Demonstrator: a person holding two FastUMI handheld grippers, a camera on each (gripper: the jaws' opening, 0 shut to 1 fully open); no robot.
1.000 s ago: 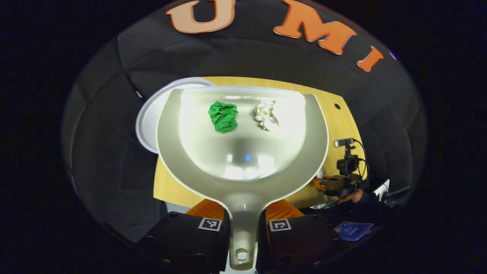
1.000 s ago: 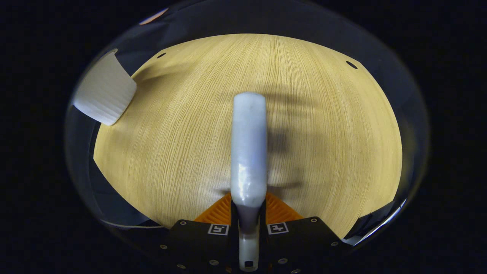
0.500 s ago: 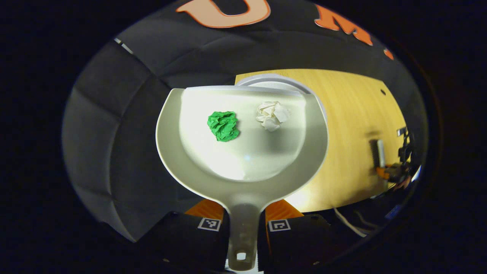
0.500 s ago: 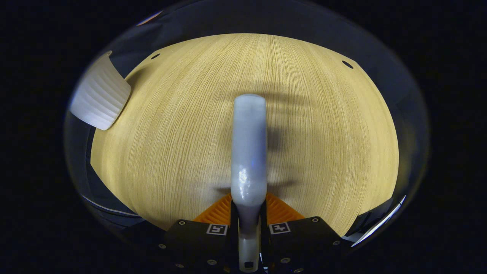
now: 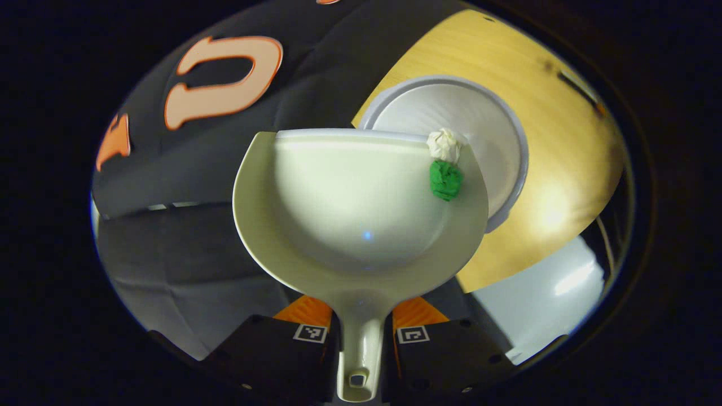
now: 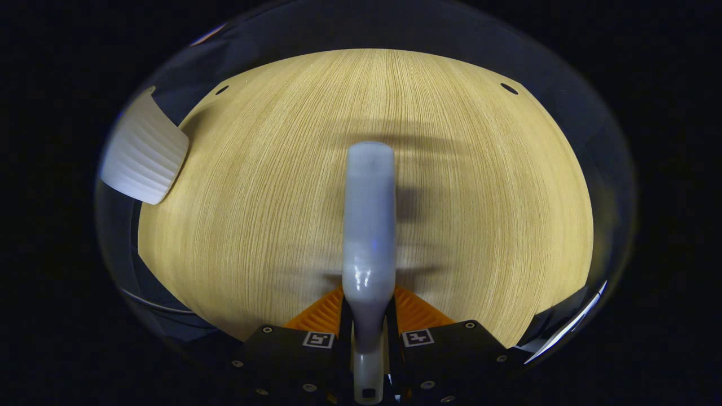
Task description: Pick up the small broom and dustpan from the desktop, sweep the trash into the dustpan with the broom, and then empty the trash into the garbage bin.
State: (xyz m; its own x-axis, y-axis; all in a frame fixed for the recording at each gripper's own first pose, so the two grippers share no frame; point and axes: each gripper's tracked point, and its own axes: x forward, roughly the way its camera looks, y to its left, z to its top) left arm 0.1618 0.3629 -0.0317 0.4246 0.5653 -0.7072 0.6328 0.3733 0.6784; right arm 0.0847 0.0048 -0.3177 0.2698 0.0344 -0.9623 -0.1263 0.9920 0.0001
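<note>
My left gripper [image 5: 361, 316] is shut on the handle of the pale dustpan [image 5: 350, 220], which is tilted over the white garbage bin [image 5: 479, 124]. A white paper ball [image 5: 444, 144] and a green paper ball [image 5: 446, 179] lie together at the pan's right front corner, by the bin's opening. In the right gripper view, my right gripper [image 6: 368, 316] is shut on the handle of the small white broom [image 6: 369, 225], held above the wooden desktop [image 6: 254, 214]. The bin's ribbed side [image 6: 144, 158] stands at the far left there.
The wooden desktop [image 5: 541, 186] runs under and beyond the bin, with small round holes near its far corners [image 6: 509, 88]. A pale floor patch [image 5: 541, 299] shows past the desk's edge. The black booth wall [image 5: 186, 169] hangs to the left.
The left gripper has rolled and swung the dustpan over the bin. Both paper balls slid from the pan's middle to its right front corner. The broom has stayed nearly still.
</note>
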